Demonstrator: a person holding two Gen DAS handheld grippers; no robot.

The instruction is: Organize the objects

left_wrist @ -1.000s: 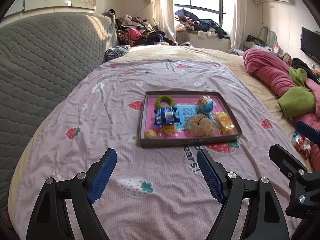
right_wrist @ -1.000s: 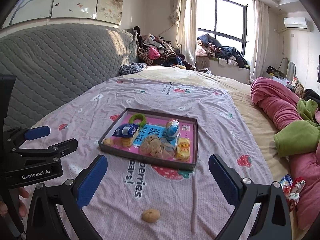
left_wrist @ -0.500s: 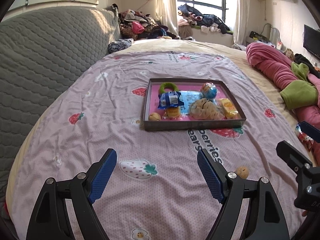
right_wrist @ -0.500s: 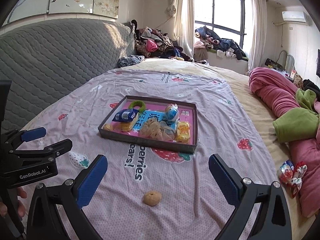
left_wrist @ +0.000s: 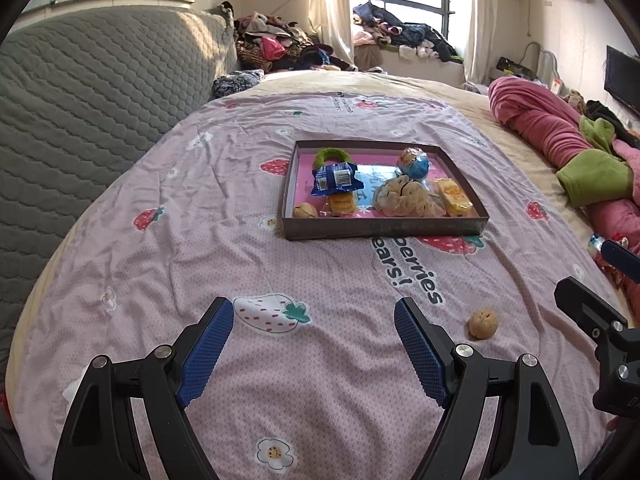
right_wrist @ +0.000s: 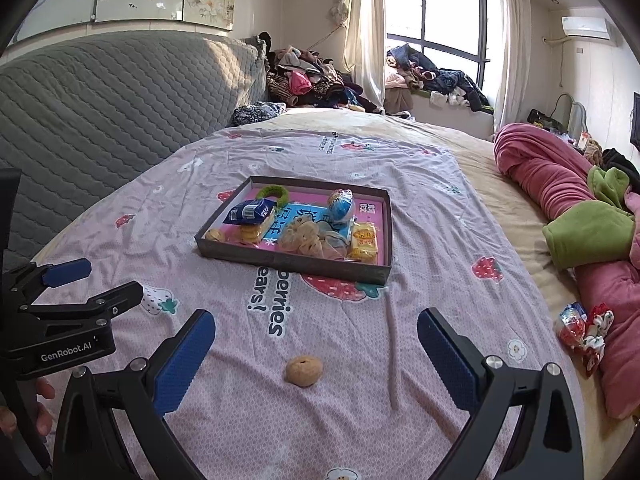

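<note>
1. Bedroom, big bed under a pink strawberry-print quilt [left_wrist: 224, 264], grey quilted headboard [left_wrist: 80, 112] at the left, window with heaped clothes at the back.
2. Shallow dark rectangular cardboard tray with a pink base [left_wrist: 384, 229] sits mid-bed on the quilt; also seen from the right wrist [right_wrist: 296, 266].
3. In the tray: green fuzzy ring [left_wrist: 330, 156] at the back left, blue crinkly snack packet [left_wrist: 337, 178] overlapping it, yellow biscuit pack [left_wrist: 342, 203] just in front of the packet, small tan walnut-like ball [left_wrist: 305, 211] in the near-left corner.
4. Tray middle and right: beige mesh bath pouf [left_wrist: 406, 199], round blue-and-white foil-wrapped ball [left_wrist: 413, 163] behind it, yellow-orange wrapped cake bar [left_wrist: 454, 197] along the right wall.
5. Loose round tan walnut-like nut [right_wrist: 304, 371] lies on the quilt outside the tray, near side, well apart from it; in the left view [left_wrist: 483, 323] it is right of the left tongs.
6. Left tongs [left_wrist: 314, 350]: blue-padded, spread wide, nothing between them, above the quilt.
7. Right tongs [right_wrist: 316, 354]: spread wide, empty, with the loose nut lying between the pads' lines, untouched.
8. Red-and-white wrapped candies [right_wrist: 580, 330] lie at the quilt's right edge beside a rolled pink blanket [right_wrist: 552, 168] with a green fleece piece [right_wrist: 584, 236].
</note>
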